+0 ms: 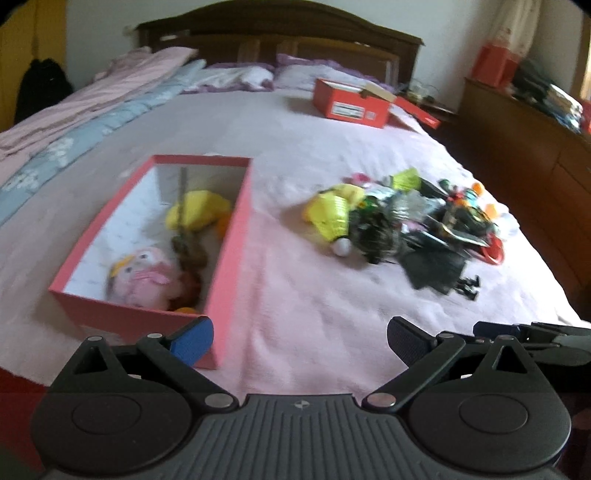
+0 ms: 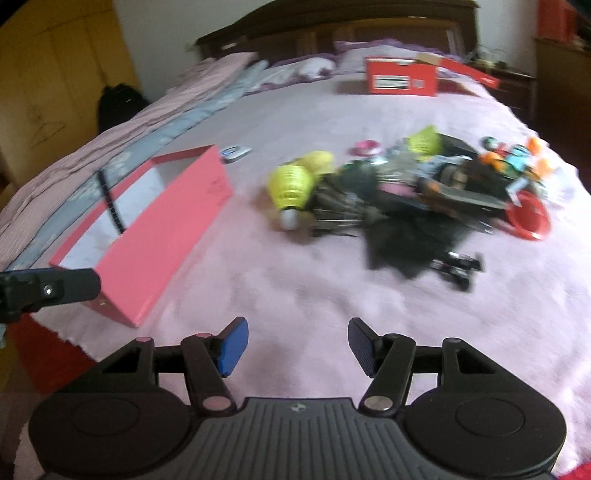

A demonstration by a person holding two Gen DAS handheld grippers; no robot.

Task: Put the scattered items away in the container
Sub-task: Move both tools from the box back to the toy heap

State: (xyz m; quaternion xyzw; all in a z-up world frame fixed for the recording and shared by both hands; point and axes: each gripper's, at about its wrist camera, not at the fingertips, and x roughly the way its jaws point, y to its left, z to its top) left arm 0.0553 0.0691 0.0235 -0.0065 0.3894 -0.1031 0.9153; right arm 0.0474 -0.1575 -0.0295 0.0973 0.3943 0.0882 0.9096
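Pink bedspread (image 1: 295,155), dark wooden headboard (image 1: 280,33) — red shoebox (image 1: 351,105), purple-trimmed pillows (image 1: 258,74), wooden dresser (image 1: 517,140)

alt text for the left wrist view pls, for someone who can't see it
An open, empty left gripper hovers over a pink bedspread, beside an open pink box holding a pink plush toy and a yellow plush. A pile of scattered toys lies to the right.
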